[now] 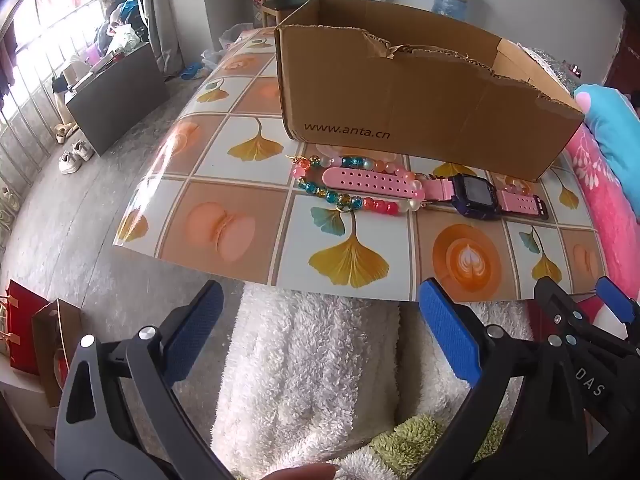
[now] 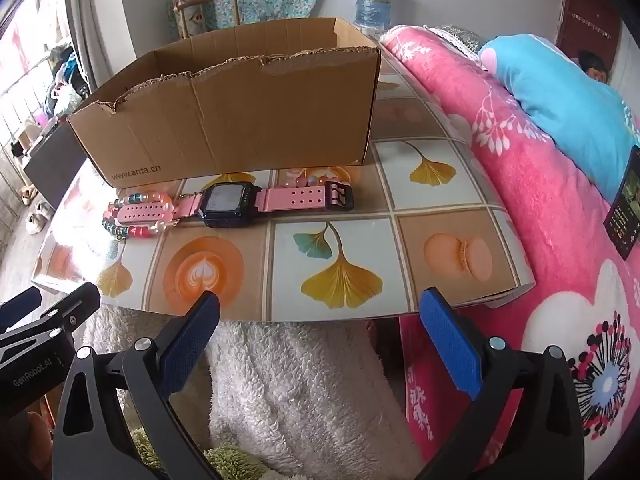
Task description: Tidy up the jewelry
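A pink-strapped watch (image 1: 472, 194) with a dark square face lies on the patterned mat (image 1: 352, 256) in front of an open cardboard box (image 1: 400, 100). A loop of coloured beads (image 1: 344, 196) lies under its left strap. A paler pink bead string (image 2: 308, 178) lies behind the watch (image 2: 228, 204), against the box (image 2: 240, 120). My left gripper (image 1: 320, 340) is open and empty, held back over the white fleece short of the mat's near edge. My right gripper (image 2: 320, 344) is open and empty, also short of the mat (image 2: 340, 272). The beads (image 2: 136, 216) also show in the right wrist view.
The mat rests on a bed with a white fleece blanket (image 1: 312, 380). A pink floral blanket (image 2: 560, 240), a blue pillow (image 2: 568, 108) and a phone (image 2: 626, 208) lie to the right. Floor, shoes (image 1: 74, 156) and a dark cabinet (image 1: 116, 96) are to the left.
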The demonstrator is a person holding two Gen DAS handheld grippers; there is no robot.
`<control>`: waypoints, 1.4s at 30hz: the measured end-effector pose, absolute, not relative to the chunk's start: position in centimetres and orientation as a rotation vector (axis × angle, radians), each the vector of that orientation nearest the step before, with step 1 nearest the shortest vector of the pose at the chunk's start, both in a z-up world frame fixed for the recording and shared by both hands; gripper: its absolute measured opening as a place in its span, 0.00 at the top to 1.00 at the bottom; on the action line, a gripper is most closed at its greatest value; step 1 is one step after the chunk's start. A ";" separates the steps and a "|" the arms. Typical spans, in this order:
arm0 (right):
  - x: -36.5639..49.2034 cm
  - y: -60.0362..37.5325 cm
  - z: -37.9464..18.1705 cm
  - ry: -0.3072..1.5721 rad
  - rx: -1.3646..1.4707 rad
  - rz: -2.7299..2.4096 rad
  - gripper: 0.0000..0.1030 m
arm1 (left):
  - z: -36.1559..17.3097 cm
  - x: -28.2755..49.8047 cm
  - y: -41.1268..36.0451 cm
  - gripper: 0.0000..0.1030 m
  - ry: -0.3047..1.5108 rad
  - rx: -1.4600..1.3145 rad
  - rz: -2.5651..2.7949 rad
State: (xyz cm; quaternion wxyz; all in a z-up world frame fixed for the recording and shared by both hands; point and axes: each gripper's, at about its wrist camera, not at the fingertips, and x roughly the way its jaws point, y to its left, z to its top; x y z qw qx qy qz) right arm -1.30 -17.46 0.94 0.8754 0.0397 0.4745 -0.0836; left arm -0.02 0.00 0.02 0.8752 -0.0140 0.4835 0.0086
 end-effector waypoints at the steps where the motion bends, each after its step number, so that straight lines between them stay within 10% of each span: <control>1: -1.3 -17.5 0.9 0.991 0.083 -0.175 0.05 | 0.0 0.0 0.0 0.08 1.010 -0.030 0.018; 42: -1.3 -17.1 1.6 0.981 0.089 -0.156 0.05 | 0.5 -0.2 -0.2 0.08 1.015 -0.038 0.002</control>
